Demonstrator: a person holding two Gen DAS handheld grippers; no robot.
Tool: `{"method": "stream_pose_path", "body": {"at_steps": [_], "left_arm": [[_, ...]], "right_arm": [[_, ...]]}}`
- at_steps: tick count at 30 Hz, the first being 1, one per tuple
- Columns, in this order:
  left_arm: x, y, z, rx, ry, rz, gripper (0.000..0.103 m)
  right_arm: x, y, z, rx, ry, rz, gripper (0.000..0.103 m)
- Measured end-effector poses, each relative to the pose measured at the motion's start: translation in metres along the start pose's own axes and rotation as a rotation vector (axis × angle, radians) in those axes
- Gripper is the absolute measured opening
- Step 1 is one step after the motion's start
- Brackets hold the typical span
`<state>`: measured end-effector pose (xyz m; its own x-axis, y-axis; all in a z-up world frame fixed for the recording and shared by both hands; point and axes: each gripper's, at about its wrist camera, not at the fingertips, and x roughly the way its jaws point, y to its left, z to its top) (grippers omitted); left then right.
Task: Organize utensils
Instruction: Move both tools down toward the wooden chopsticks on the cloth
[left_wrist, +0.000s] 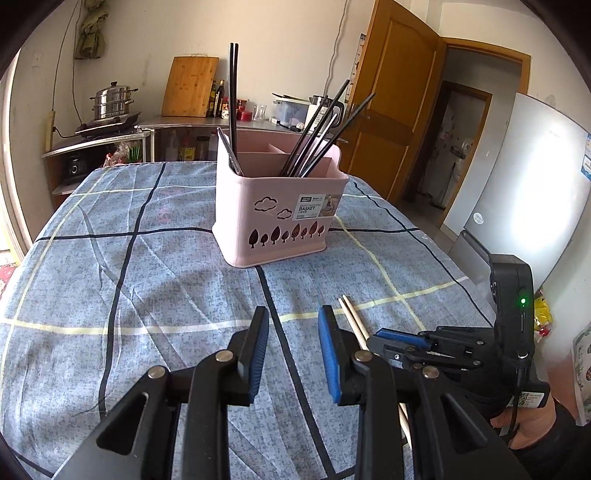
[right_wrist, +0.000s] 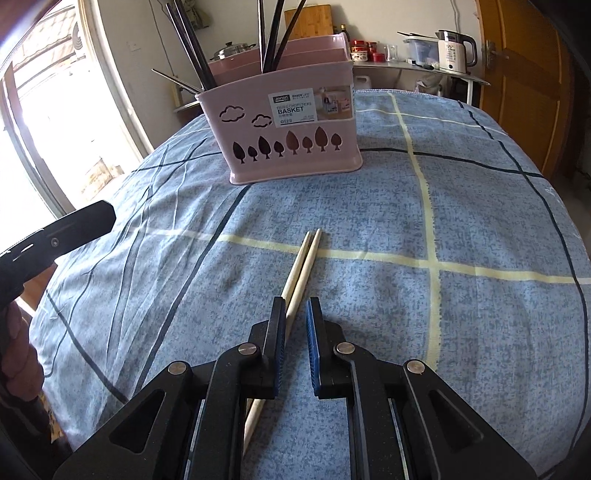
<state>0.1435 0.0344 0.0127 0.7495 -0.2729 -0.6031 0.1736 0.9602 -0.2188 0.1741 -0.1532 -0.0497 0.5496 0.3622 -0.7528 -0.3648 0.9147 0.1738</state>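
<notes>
In the right wrist view, the right gripper (right_wrist: 295, 314) sat lowest, at six o'clock, its blue-padded fingers (right_wrist: 314, 343) parted by a narrow gap and closed on nothing. A pair of wooden chopsticks (right_wrist: 303, 266) lay side by side on the blue checked tablecloth (right_wrist: 480, 206), running from beneath the left finger up toward twelve o'clock; one stick passed under that finger, and whether pad and wood touched could not be told. At nine o'clock the body of the other gripper and part of a hand showed at the frame edge.

In the left wrist view, the left gripper (left_wrist: 293, 332) stood wide apart above bare cloth, holding nothing. The chopstick tips (left_wrist: 351, 314) showed just beside its right finger, at about one o'clock, with the right gripper (left_wrist: 402, 341) over them at three o'clock.

Farther off, at twelve o'clock, the pink basket (left_wrist: 280, 210) stood upright on the cloth, well apart from the wooden pair. Black chopsticks (left_wrist: 321, 133) leaned in its compartments, two (left_wrist: 233, 96) standing nearly vertical at its left end. Beyond it lay a counter with a steel steamer pot (left_wrist: 110, 101), a cutting board (left_wrist: 190, 86) and a kettle (right_wrist: 454, 51).
</notes>
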Motion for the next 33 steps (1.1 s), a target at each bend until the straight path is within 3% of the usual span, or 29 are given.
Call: {"method": "stream_pose_path", "body": {"at_steps": [12,25,31,33], "left_arm": [[0.015,-0.011,-0.005,0.006,0.052,-0.014,0.029],[0.071,-0.046,-0.011,0.031,0.204,-0.076,0.029],[0.095,-0.062,-0.015,0.071,0.247,-0.055,0.029],[0.098,-0.068,-0.017,0.11,0.238,-0.026,0.021]], "right_arm": [[-0.003,-0.001,-0.004,-0.032,0.023,-0.021,0.011],[-0.02,-0.03,-0.013,-0.008,0.019,-0.005,0.009],[-0.022,-0.035,-0.014,0.001,0.017,-0.004,0.009],[-0.022,-0.035,-0.013,0.001,0.019,-0.004,0.009]]}}
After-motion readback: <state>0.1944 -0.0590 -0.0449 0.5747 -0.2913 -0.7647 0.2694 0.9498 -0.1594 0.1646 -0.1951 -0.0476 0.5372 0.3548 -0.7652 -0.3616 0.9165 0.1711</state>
